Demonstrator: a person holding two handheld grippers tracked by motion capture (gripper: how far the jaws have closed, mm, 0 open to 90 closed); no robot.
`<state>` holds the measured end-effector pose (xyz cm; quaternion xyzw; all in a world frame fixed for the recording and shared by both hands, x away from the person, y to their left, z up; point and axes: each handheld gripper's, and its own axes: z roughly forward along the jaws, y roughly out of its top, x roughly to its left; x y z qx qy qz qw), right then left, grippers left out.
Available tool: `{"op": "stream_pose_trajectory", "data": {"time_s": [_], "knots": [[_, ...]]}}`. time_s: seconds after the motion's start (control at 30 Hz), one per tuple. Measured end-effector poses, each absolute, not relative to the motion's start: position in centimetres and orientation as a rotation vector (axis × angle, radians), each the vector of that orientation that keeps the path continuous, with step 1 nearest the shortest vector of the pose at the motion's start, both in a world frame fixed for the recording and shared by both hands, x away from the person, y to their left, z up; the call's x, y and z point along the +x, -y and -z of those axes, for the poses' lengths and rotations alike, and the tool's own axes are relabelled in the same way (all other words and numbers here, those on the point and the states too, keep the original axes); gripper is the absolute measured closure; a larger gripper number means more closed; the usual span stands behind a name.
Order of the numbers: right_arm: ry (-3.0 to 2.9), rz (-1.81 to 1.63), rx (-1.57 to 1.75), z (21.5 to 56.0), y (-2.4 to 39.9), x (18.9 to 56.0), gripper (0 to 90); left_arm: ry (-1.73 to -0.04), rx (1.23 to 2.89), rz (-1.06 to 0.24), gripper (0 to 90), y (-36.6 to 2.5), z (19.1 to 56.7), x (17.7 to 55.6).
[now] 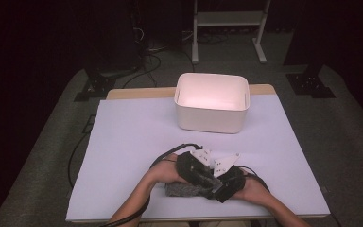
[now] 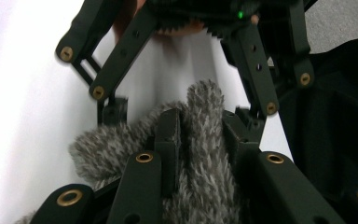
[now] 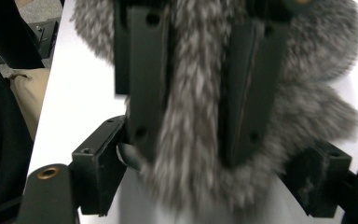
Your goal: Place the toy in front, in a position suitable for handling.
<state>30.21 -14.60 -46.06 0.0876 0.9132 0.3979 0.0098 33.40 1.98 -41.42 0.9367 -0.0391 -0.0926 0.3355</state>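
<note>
Left gripper point(image 2: 200, 135) jaws pinch grey furry cloth point(image 2: 205, 154). Right gripper point(image 3: 214, 186) jaws spread, flanking the same fold head-on, touching

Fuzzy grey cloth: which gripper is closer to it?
Left. The left gripper pinches the fuzzy grey cloth in its jaws; the right gripper has open jaws either side of it.

Grey fuzzy fabric piece point(image 2: 200, 154): shaggy, mottled pile, matt.
Black left tongs point(image 2: 200, 135): matt hard plastic, brass-coloured rivets.
Black right tongs point(image 3: 214, 186): matt plastic likewise.
White rectangular tub point(image 1: 212, 117): smooth plastic, faint sheen.
Bench point(image 1: 123, 137): matt white sheet over a pale wooden top.
</note>
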Motion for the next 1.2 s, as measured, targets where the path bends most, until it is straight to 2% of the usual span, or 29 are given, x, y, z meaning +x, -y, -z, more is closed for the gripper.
{"op": "stream_pose_trajectory", "data": {"time_s": [0.37, 0.57, 0.87, 1.2], "knots": [[-2.868, -1.201, 0.266, 45.9, 14.4, 30.2, 23.1, 0.09, 2.464, 0.219, 70.4, -3.1, 41.5, 33.4], [-2.869, -1.192, 0.26, 45.9, 14.3, 30.3, 23.2, 0.021, 2.425, 0.213, 70.2, -6.4, 41.2, 33.4], [-2.867, -1.193, 0.24, 45.9, 14.4, 30.4, 23.2, -0.096, 2.477, 0.148, 69.4, -11.5, 41.4, 33.0], [-2.871, -1.192, 0.251, 45.9, 14.4, 30.3, 23.2, -0.181, 2.402, 0.194, 69.5, -14.5, 42.6, 32.9]]}}
